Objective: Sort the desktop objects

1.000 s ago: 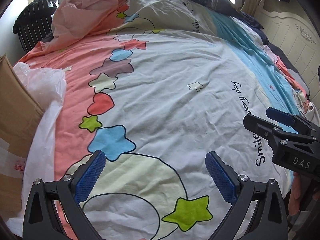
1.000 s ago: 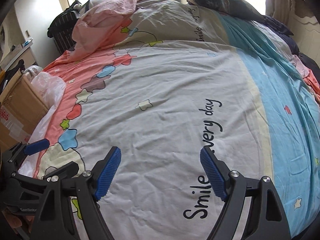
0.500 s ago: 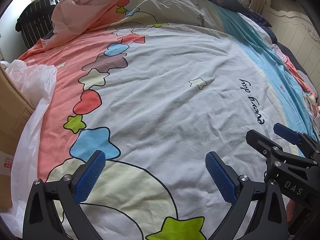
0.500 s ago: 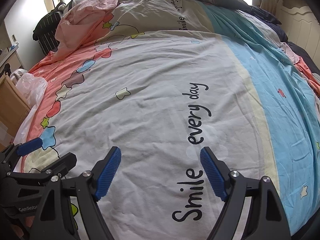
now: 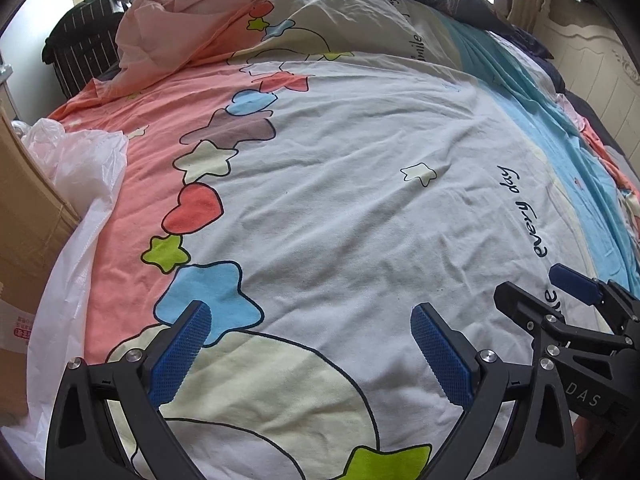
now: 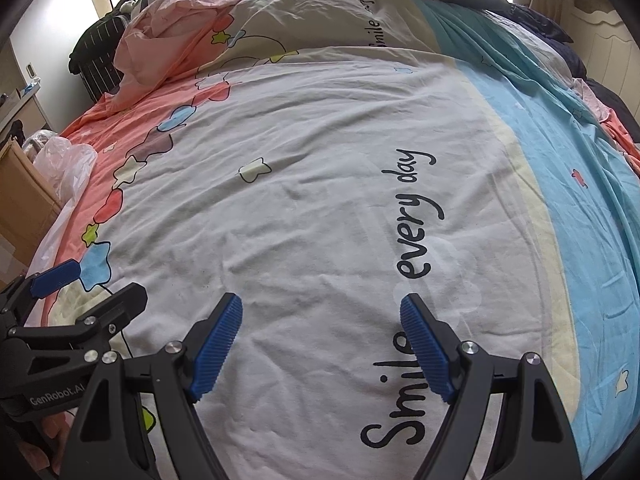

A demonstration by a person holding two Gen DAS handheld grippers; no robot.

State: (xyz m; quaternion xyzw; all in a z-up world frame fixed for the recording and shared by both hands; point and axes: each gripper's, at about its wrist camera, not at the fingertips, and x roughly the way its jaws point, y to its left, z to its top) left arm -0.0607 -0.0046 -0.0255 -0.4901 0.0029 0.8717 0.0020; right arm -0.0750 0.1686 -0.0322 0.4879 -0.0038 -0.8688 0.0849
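Both the left tool (image 5: pixel 310 350) and the right tool (image 6: pixel 322 344) hover side by side, jaws spread wide and empty, over the quilt (image 6: pixel 320 184) on the bed (no desktop object shows anywhere), so neither hand is nearer.

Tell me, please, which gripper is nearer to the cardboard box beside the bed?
Left. The left gripper hovers over the bedspread's pink side, near the cardboard box. The right gripper hovers above the "Smile" lettering, farther away.
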